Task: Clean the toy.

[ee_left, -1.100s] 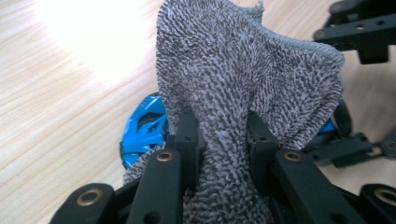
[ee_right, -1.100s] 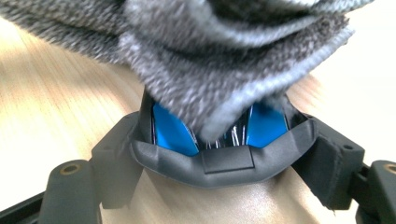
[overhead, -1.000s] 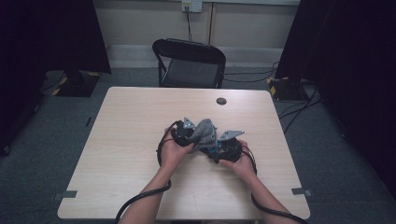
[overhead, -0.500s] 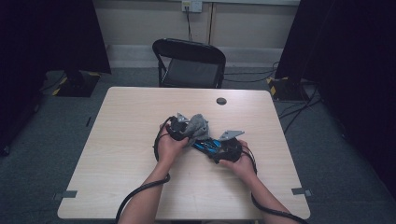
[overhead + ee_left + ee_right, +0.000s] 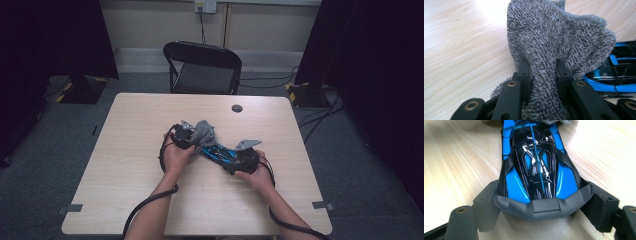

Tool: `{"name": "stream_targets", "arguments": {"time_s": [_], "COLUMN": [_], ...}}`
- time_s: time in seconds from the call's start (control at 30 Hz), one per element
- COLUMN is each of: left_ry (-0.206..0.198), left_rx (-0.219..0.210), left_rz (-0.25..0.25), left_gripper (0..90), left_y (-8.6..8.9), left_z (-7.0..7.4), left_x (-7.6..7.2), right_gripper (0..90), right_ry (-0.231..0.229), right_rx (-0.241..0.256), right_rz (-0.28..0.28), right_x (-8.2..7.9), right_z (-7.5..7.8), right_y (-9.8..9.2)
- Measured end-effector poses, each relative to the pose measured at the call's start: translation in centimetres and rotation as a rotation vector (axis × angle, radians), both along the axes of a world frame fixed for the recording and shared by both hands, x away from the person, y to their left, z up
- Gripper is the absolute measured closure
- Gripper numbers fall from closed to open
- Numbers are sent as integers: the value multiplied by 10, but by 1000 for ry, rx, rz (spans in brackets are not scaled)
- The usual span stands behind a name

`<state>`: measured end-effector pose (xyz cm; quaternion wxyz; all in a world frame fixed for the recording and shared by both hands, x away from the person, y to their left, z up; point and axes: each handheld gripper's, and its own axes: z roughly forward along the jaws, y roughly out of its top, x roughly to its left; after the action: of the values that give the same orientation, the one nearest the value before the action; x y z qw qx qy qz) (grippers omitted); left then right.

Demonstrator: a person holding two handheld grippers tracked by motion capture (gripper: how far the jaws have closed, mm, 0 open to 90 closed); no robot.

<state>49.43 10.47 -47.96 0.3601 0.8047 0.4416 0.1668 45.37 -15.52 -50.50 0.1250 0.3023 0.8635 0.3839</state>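
A grey terry cloth is bunched up at the middle of the wooden table. My left gripper is shut on it, its two black jaws pinching a fold. A blue and black toy car lies on the table just right of the cloth, its far end touching it. My right gripper is shut on the car's near end, jaws clamped on both sides. The car also shows at the right edge of the left gripper view.
A small black round object lies near the table's far edge. A black folding chair stands behind the table. Cables trail from both grippers off the near edge. Dark curtains hang at both sides.
The left gripper with the cloth has shifted a little left and away along the car. The right gripper and car have stayed nearly still.
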Motion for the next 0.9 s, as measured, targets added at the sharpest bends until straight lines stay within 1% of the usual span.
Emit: {"name": "stream_targets", "arguments": {"time_s": [0.03, 0.1, 0.17, 0.2, 0.23, 0.27, 0.3, 0.33, 0.37, 0.4, 0.43, 0.47, 0.5, 0.63, 0.67, 0.73, 0.8, 0.83, 0.87, 0.9], "left_ry": [7, 11, 9, 11, 16, 16, 15, 15, 12, 12, 9, 9, 8, 3, 3, -6, -14, -20, -20, -28], "left_rx": [6, -5, -2, -8, -3, -3, -6, -6, -9, -9, -15, -15, -28, -37, -37, -56, -73, -77, -77, -88], "left_rz": [6, 17, 30, 42, 43, 43, 57, 57, 64, 64, 71, 71, 78, 98, 98, 105, 103, 96, 96, 79], "left_gripper": [718, 718, 718, 718, 718, 717, 718, 718, 718, 718, 718, 718, 718, 718, 718, 718, 718, 718, 718, 718], "left_y": [2, 6, 11, 13, 17, 17, 23, 23, 29, 29, 35, 35, 42, 53, 53, 59, 60, 59, 59, 57], "left_z": [0, -1, -2, -2, -2, -2, -1, -1, 1, 1, 4, 4, 8, 14, 14, 21, 25, 28, 28, 33], "left_x": [0, 1, 2, 2, 2, 2, 1, 1, 1, 1, 0, 0, -1, -3, -3, -5, -7, -8, -8, -10], "right_gripper": [237, 237, 237, 237, 237, 237, 237, 237, 237, 238, 237, 237, 237, 237, 237, 237, 237, 237, 237, 237], "right_ry": [0, 0, 0, 0, 0, 0, 0, 0, 0, 0, 0, 0, -1, 0, 0, 0, 0, 0, 0, -1], "right_rx": [0, 0, 0, 1, 1, 1, 0, 0, 1, 0, 0, 0, 0, 0, 0, 0, 0, 0, 0, 1], "right_rz": [0, 0, 1, 1, 1, 1, 1, 1, 1, 1, 1, 1, 2, 1, 1, 1, 1, 1, 1, 2], "right_x": [0, 0, 0, 0, 0, 0, 0, 0, 0, 0, 0, 0, 0, 0, 0, 0, 0, 0, 0, 0], "right_z": [0, 0, 0, 0, 0, 0, 0, 0, 0, 0, 0, 0, 0, 0, 0, 0, 0, 0, 0, 0], "right_y": [0, 0, 0, 0, 0, 0, 0, 0, 0, 0, 0, 0, 0, 0, 0, 0, 0, 0, 0, 0]}}
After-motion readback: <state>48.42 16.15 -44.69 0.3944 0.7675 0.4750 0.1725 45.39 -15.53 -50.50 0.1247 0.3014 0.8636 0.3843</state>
